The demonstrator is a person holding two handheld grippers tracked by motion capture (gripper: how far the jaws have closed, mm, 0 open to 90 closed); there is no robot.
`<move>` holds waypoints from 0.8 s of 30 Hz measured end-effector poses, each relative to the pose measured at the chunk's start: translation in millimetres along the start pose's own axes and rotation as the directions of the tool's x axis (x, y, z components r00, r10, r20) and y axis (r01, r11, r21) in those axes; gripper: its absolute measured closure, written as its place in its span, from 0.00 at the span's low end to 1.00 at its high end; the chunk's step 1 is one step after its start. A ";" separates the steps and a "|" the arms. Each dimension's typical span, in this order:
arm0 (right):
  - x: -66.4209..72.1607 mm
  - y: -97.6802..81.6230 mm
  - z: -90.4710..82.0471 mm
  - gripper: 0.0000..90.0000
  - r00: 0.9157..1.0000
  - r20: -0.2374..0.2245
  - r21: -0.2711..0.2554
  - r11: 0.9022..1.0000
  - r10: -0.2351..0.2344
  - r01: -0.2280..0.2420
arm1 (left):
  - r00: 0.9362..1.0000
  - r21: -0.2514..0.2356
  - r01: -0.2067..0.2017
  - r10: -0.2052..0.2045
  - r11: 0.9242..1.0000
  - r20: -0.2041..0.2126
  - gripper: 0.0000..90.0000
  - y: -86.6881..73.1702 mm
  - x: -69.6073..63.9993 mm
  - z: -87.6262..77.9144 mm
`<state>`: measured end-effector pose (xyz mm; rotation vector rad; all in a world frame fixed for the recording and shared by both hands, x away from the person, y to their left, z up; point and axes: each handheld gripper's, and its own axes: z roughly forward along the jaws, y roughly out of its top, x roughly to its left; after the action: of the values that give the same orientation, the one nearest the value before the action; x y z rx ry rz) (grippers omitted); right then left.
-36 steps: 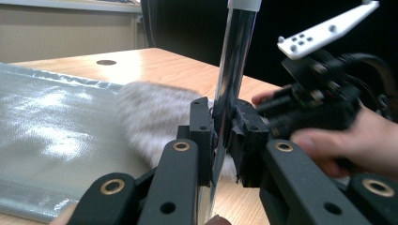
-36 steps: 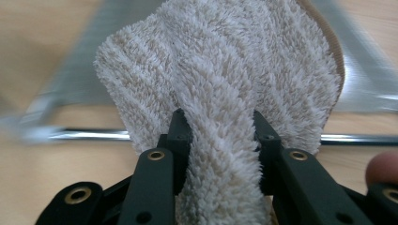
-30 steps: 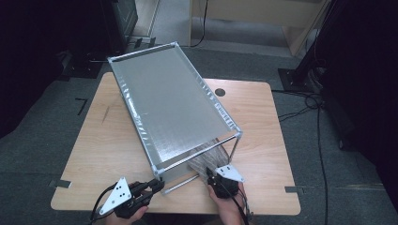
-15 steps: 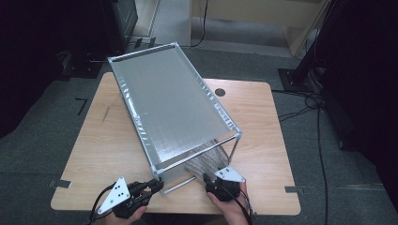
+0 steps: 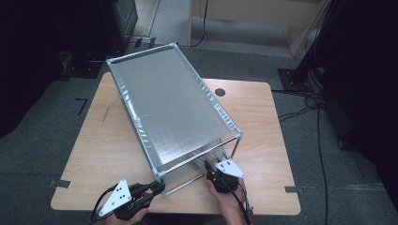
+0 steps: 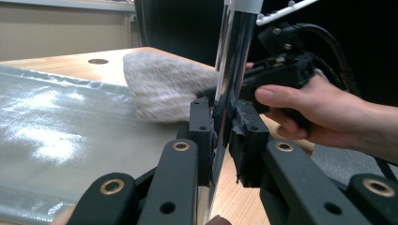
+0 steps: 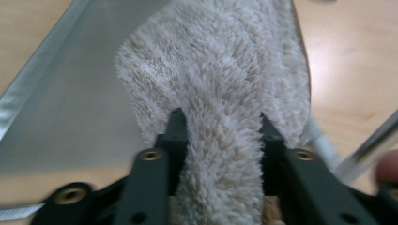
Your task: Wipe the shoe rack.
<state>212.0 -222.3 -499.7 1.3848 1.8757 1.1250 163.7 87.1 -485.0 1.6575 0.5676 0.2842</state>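
Your left tool (image 6: 220, 136) is clamped on the rack's near post (image 6: 230, 70). Your right tool (image 7: 220, 140), its jaws just closing, pinches the towel (image 7: 220, 84) at frame centre, under the shelf. Next, wipe along it.

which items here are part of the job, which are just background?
In use:
- metal-framed rack
- its upright post, clamped by left gripper
- fluffy towel, between right gripper jaws

Background:
- wooden table
- floor cables
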 end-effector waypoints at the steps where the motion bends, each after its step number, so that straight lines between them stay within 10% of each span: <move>1: 0.1 0.2 1.6 0.56 1.000 0.007 -0.020 1.000 -0.017 0.017 | 1.000 0.000 0.000 0.000 1.000 -0.001 0.89 0.0 0.0 0.0; 5: 0.7 1.2 -2.0 0.34 0.998 -0.025 -0.026 0.998 -0.053 0.052 | 1.000 0.003 -0.001 0.001 1.000 -0.001 0.89 0.3 0.5 -0.9; 11: -9.4 -6.2 -3.5 0.30 0.999 -0.048 0.083 0.996 -0.015 0.019 | 1.000 0.004 -0.001 0.001 1.000 -0.003 0.89 1.1 0.3 -0.6; 15: -14.6 -12.6 0.1 0.70 0.993 -0.115 0.136 0.990 0.033 -0.017 | 1.000 0.005 0.002 -0.002 1.000 -0.002 0.89 0.9 0.5 -0.1; 24: 15.4 -8.7 12.8 0.78 0.993 -0.118 0.078 0.997 0.004 0.005 | 1.000 0.001 0.004 -0.004 1.000 -0.001 0.89 0.0 -0.8 1.4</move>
<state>213.1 -204.9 -512.9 1.3871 2.0223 1.1679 163.7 85.5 -485.1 1.6570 0.5721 0.2815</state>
